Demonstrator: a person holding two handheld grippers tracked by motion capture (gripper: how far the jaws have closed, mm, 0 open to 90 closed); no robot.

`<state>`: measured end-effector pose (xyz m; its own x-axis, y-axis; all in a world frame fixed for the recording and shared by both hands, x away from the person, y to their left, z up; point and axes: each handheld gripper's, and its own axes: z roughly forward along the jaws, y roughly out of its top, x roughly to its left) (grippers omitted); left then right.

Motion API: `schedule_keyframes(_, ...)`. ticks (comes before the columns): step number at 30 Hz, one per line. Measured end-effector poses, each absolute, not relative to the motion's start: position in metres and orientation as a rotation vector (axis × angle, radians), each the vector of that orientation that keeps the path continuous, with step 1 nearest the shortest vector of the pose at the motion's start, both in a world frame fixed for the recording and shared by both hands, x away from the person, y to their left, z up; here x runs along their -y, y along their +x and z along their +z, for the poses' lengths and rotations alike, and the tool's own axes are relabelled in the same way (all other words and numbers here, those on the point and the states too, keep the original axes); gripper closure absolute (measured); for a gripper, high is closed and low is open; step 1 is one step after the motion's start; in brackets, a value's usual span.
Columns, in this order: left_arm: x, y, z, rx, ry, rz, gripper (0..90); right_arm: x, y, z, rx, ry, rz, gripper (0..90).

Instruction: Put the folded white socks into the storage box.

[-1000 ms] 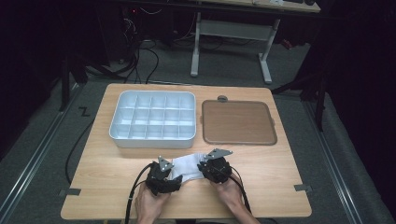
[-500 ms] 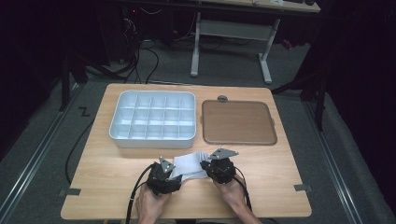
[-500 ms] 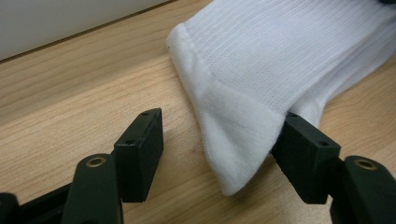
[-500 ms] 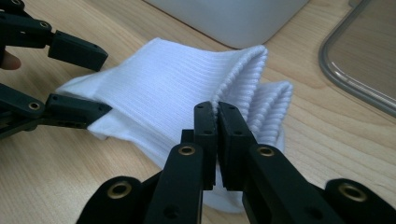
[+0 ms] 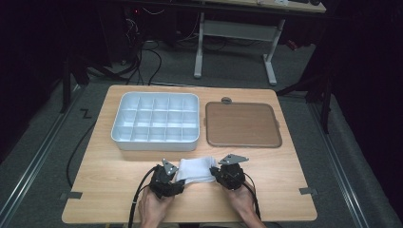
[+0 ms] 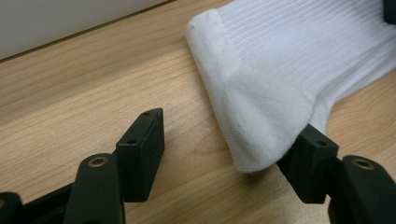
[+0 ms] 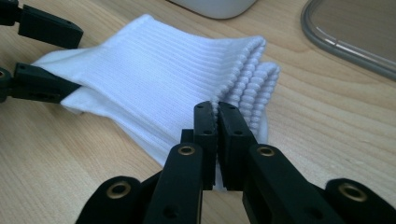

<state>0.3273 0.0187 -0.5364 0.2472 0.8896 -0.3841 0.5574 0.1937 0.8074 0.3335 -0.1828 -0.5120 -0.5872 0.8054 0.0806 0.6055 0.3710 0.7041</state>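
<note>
While my right gripper (image 7: 217, 109), at the four o'clock end, pinches the folded white ribbed sock (image 7: 154, 79) by its cuff, I should close the spread left gripper (image 6: 229, 140) squarely on the toe before lifting.

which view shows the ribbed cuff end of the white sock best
The right gripper view: the white sock has its ribbed cuff close up, pinched by the right hand-held gripper. The left gripper view shows the sock's other end. The high view shows a small white patch.
</note>
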Motion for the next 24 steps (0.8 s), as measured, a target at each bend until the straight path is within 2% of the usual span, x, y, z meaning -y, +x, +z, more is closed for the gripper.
schedule_keyframes(10, -0.036, 0.32, -0.523, -1.393, 1.446, 0.35, 31.1, 0.181, 0.334, -0.513, -2.347, 1.242, 1.032, 85.8)
schedule_keyframes(17, -0.035, 0.326, -0.499, -1.348, 1.381, 0.264, 31.9, 0.18, 0.333, -0.512, -2.347, 1.233, 1.033, 85.0)
schedule_keyframes(24, -0.023, 0.341, -0.51, -1.377, 1.421, 0.296, 34.8, 0.179, 0.333, -0.511, -2.348, 1.231, 1.026, 82.8)
